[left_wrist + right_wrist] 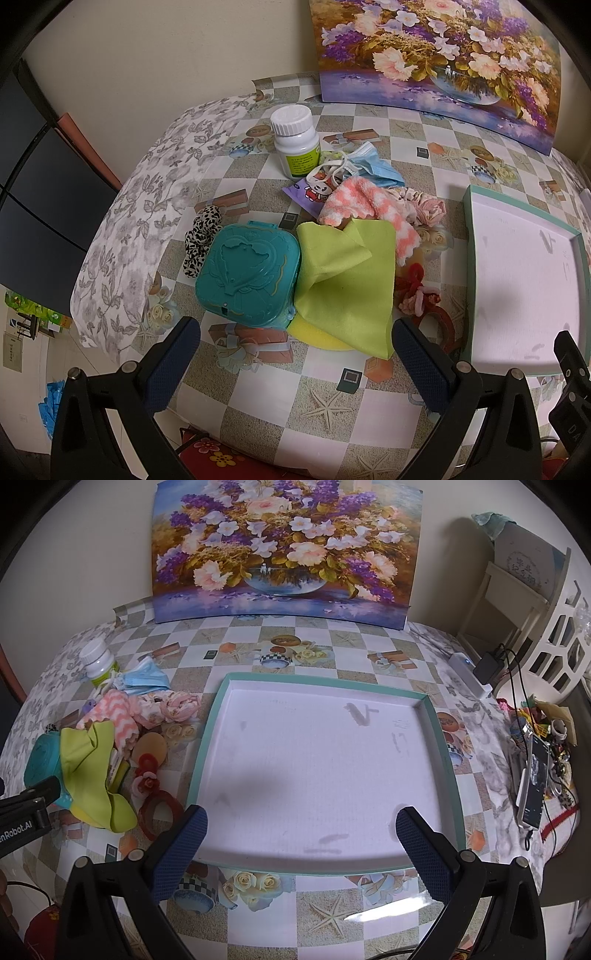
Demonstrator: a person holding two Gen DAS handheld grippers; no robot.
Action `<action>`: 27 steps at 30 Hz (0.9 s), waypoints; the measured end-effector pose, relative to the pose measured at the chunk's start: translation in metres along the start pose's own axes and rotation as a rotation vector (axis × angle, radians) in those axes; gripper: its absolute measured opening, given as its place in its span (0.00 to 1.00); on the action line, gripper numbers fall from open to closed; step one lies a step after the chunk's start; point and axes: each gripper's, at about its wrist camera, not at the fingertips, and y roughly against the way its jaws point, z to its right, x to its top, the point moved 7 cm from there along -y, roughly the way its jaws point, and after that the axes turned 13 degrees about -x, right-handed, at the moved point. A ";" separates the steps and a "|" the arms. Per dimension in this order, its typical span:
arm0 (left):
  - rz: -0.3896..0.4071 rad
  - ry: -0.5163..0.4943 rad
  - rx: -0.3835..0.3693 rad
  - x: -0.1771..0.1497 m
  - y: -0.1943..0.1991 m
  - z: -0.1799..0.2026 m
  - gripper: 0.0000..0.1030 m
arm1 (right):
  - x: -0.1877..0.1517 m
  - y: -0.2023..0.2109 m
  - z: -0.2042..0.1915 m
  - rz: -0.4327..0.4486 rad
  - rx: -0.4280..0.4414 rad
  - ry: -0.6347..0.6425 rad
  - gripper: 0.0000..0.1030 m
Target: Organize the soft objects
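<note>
Clutter sits heaped on the surface (332,387): green cloth (347,284) draped beside a teal case (247,273), pink sock (365,210), mask (373,166), scrunchies, white bottle (295,142). Left hand-held gripper (295,365) hangs wide before the cloth, holding nothing. Right hand-held gripper (301,843) gapes wide over the near edge of the tray (439,716).
</note>
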 end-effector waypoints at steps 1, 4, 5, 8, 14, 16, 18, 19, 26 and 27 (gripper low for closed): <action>0.000 0.000 0.000 0.000 0.000 0.000 1.00 | 0.000 0.000 0.000 0.000 0.000 0.000 1.00; 0.000 0.000 0.000 0.000 0.000 0.000 1.00 | 0.000 0.000 0.000 0.000 0.000 0.000 1.00; 0.000 0.000 0.000 0.000 0.000 0.000 1.00 | 0.000 0.000 0.000 0.000 0.000 0.000 1.00; 0.000 0.000 0.000 0.000 0.000 0.000 1.00 | 0.000 0.000 0.000 -0.001 0.000 0.001 1.00; -0.001 0.000 0.000 0.000 0.000 0.000 1.00 | 0.000 0.000 0.000 -0.001 0.000 0.001 1.00; -0.001 0.000 0.000 0.000 0.000 0.000 1.00 | 0.000 0.000 -0.001 -0.001 0.000 0.001 1.00; -0.001 0.000 0.000 0.000 0.000 0.000 1.00 | 0.000 0.000 -0.001 -0.002 0.000 0.002 1.00; -0.001 0.000 0.000 0.000 0.000 0.000 1.00 | -0.001 0.000 -0.001 -0.001 0.000 0.002 1.00; -0.001 0.000 0.000 0.000 0.000 0.000 1.00 | 0.000 0.000 0.001 -0.002 0.000 0.002 1.00; -0.001 0.000 0.000 0.000 0.000 0.000 1.00 | 0.000 0.000 0.002 -0.003 0.000 0.002 1.00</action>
